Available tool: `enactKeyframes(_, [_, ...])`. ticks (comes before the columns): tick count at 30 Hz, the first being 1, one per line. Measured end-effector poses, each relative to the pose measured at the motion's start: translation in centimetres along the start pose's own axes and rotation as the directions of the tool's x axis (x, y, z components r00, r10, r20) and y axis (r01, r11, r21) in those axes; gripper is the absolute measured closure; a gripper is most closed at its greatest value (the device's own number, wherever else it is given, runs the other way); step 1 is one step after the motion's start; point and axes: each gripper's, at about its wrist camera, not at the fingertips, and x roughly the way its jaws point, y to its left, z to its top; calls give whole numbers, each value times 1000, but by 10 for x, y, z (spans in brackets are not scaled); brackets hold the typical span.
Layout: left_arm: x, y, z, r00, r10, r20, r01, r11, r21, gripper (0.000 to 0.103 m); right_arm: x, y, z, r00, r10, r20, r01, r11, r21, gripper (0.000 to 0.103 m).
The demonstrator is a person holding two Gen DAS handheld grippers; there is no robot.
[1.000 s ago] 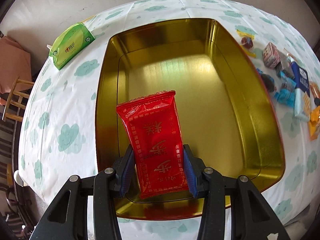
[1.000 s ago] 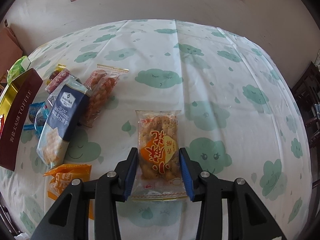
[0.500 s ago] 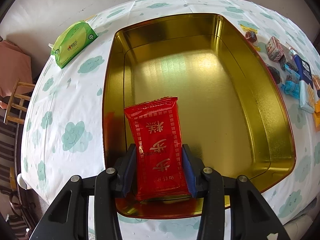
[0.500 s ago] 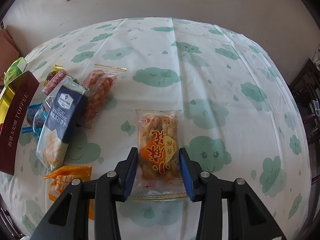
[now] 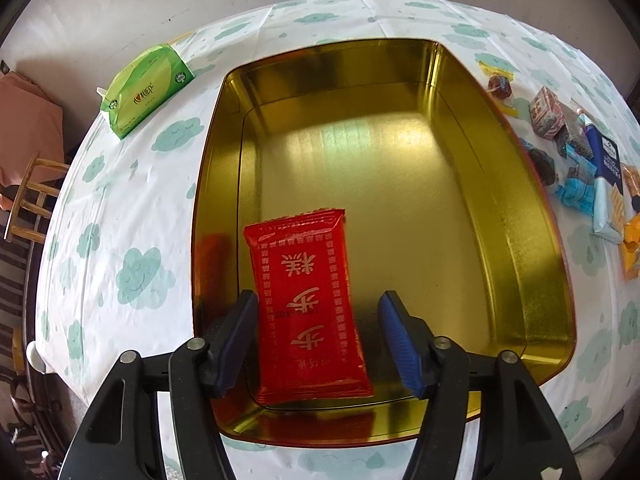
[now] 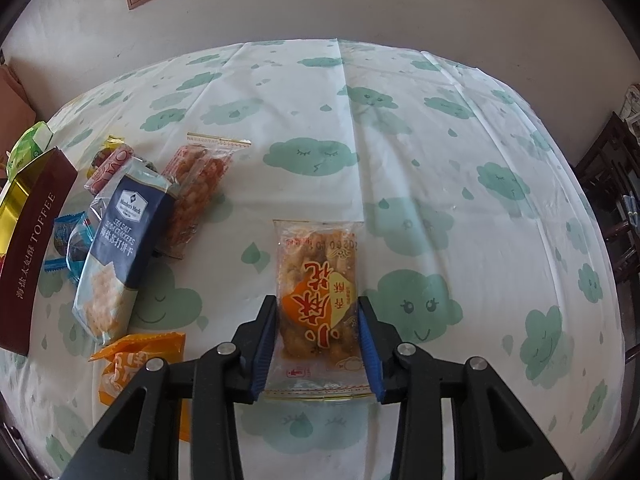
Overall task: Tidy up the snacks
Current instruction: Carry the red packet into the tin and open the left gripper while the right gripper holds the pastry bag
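The left gripper (image 5: pixel 320 338) has its jaws apart; the red snack packet (image 5: pixel 308 312) lies between them on the floor of the gold tin (image 5: pixel 520 208), against the left pad and clear of the right one; the right gripper (image 6: pixel 317 344) is clamped on the clear twist-snack packet (image 6: pixel 316 300), which sits over the cloud-print surface (image 6: pixel 400 128); more snacks, among them a navy cracker bag (image 6: pixel 116 248), lie left of it.

Red snack packet (image 5: pixel 310 308) in gold tin (image 5: pixel 520 216)
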Motion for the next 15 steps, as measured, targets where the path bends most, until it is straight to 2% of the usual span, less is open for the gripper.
enactKeyframes(5, [-17, -2, 1, 996, -55, 73, 59, 997, -55, 34, -13, -7, 2, 999, -20, 43, 18, 999, 48, 66])
enactKeyframes(8, [-32, 0, 0, 988, -60, 142, 74, 992, -102, 30, -26, -9, 6, 996, -39, 79, 34, 997, 62, 66])
enactKeyframes(12, [-52, 7, -2, 973, -51, 226, 89, 984, -157, 24, -47, 4, 13, 993, -3, 121, -3, 999, 52, 66])
enactKeyframes(15, [-61, 14, -5, 966, -67, 248, 118, 974, -195, 24, -61, 32, 16, 988, 55, 144, -56, 998, 4, 66])
